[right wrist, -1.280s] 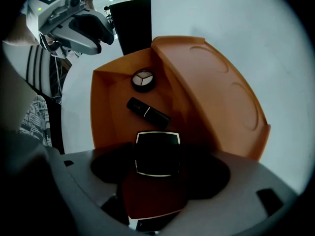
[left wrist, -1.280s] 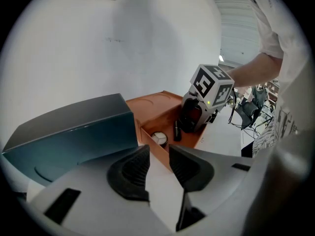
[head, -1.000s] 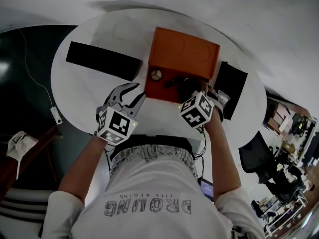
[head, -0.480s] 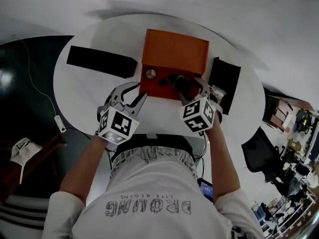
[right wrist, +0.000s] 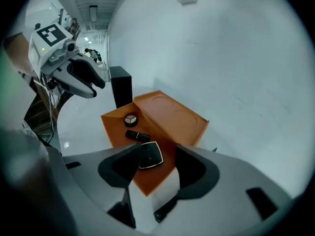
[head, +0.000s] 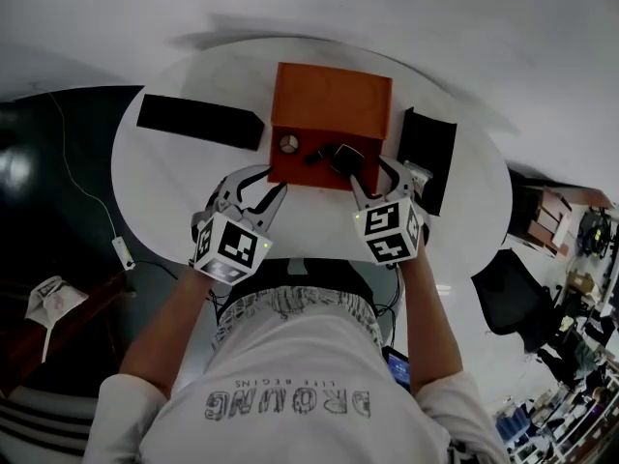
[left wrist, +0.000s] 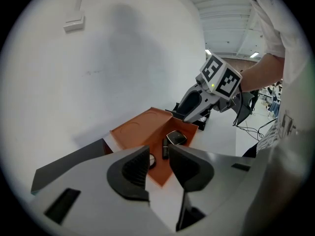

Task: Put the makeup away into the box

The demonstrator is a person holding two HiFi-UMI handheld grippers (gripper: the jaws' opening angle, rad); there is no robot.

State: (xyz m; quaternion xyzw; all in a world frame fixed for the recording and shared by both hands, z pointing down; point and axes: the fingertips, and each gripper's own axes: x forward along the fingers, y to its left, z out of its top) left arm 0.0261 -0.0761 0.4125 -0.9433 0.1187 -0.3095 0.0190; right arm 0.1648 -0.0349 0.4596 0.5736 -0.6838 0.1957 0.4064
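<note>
An orange box [head: 329, 114] stands open on the round white table [head: 164, 187]. In it lie a round compact [head: 288, 144], a black lipstick tube [head: 314, 156] and a square black compact [head: 345, 158]. My right gripper [head: 372, 176] hovers above the box's near right corner. Its jaws are closing with nothing between them, and the square compact [right wrist: 149, 155] shows below the gap of the right gripper [right wrist: 158, 154]. My left gripper [head: 254, 191] hangs open and empty over the table, just short of the box's near left corner. The lipstick [left wrist: 165, 148] shows past the left gripper [left wrist: 158, 155].
A long flat black piece [head: 198, 121] lies left of the box and a second black piece [head: 427, 146] right of it. The table's near edge runs just below both grippers. A cable [head: 82, 187] trails on the dark floor at left. An office chair [head: 503, 288] stands at right.
The right gripper has let go of the square compact, which now lies in the box. Both grippers have risen and drawn back toward the person, and the right jaws have narrowed.
</note>
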